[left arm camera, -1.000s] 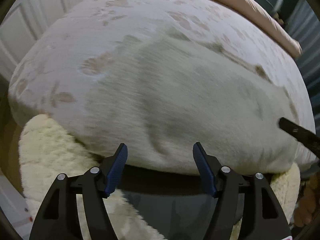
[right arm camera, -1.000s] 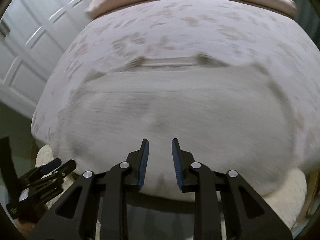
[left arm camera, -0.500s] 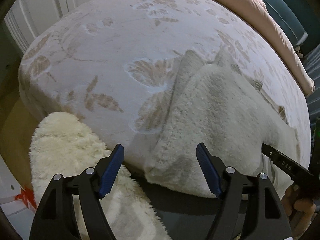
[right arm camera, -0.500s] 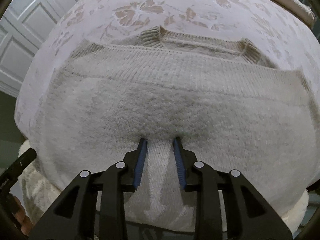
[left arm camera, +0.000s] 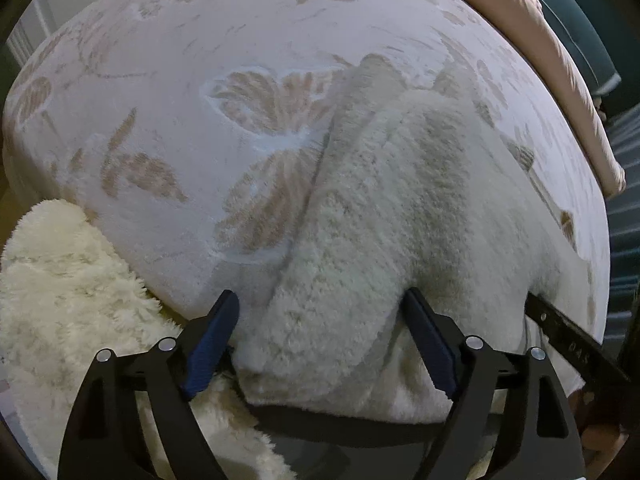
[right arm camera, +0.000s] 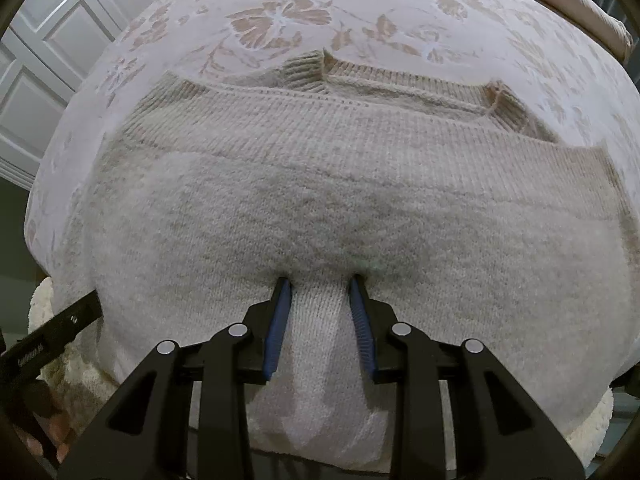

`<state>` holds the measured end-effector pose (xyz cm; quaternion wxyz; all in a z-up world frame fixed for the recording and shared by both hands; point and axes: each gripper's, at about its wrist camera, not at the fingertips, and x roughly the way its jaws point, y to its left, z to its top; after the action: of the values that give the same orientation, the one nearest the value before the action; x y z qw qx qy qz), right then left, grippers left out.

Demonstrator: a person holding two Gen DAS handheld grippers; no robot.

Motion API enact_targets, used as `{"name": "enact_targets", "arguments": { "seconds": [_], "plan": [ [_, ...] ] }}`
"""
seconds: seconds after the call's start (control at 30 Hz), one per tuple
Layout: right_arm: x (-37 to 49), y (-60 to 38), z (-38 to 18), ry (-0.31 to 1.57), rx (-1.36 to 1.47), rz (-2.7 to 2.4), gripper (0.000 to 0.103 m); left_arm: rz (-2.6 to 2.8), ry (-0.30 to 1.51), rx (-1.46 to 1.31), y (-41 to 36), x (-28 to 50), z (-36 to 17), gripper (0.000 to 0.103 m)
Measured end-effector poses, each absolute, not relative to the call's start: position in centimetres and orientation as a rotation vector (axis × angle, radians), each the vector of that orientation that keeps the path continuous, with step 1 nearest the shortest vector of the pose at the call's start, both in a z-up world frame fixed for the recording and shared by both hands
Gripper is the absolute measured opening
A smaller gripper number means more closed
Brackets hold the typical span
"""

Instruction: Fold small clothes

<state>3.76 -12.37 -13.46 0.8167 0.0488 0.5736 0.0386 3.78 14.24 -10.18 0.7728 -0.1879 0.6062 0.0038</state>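
Both tongs work one soft, limp knit sweater [right arm camera: 360,200] on the bed [right arm camera: 400,12]: right tongs [right arm camera: 320,312] pinch a fold near its hem, left tongs [left arm camera: 320,332] are opening around its edge; I'd grip edges.

Both wrist cameras look steeply down, close over the bed [left arm camera: 168,80], sharing the cream sweater [right arm camera: 360,208] from opposite ends.

Sweater [right arm camera: 360,200]: cream-beige knit, ribbed at neckline and hem, fuzzy across the body. Bedspread [left arm camera: 168,92]: pale lilac-white with tan flower and leaf pattern. Fluffy rug [left arm camera: 68,292]: cream-white. Gripper pads [right arm camera: 276,328]: blue, on black frames. Bolster [left arm camera: 532,40]: peach-tan.
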Motion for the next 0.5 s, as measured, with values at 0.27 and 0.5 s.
{"name": "enact_targets", "arguments": {
  "seconds": [0.27,0.5],
  "plan": [
    [2.4,-13.6,-12.4,1.176,0.196,0.119,0.036,-0.150,1.265,-0.397,12.6,4.4,-7.2,0.017],
    [-2.5,-19.8,-9.8,1.072,0.353,0.073,0.048,-0.387,1.090,-0.324,5.4,2.7,2.3,0.014]
  ]
}}
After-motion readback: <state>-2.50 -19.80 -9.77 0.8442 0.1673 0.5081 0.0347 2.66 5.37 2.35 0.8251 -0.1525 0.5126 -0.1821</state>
